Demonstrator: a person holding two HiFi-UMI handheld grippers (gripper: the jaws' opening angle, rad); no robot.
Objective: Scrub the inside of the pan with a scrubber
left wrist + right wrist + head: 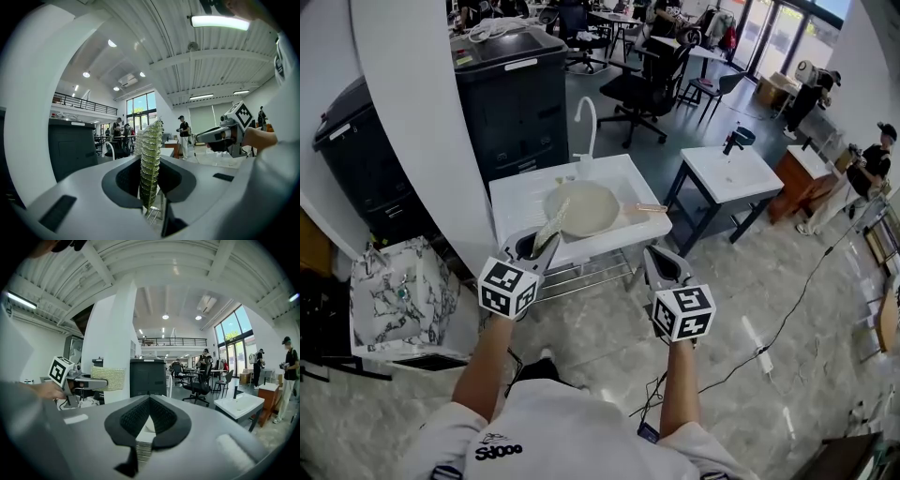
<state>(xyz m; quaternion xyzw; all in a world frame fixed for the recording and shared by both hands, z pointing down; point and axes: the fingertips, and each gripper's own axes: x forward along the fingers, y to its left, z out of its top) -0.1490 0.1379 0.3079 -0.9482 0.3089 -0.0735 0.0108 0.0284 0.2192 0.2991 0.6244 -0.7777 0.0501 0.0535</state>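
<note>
Left gripper [534,246], left of centre: jaws clamped on a thin, knobbly green-yellow mesh scrubber [150,159], standing edge-on between them. Right gripper [664,262]: jaws together, empty. Round pale pan [581,208] lay in white sink [511,202], frame centre.

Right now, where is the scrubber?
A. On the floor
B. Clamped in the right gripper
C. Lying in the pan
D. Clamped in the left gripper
D: the left gripper view shows the scrubber standing upright, pinched between the jaws of the left gripper, while the pan sits apart on the sink.
</note>
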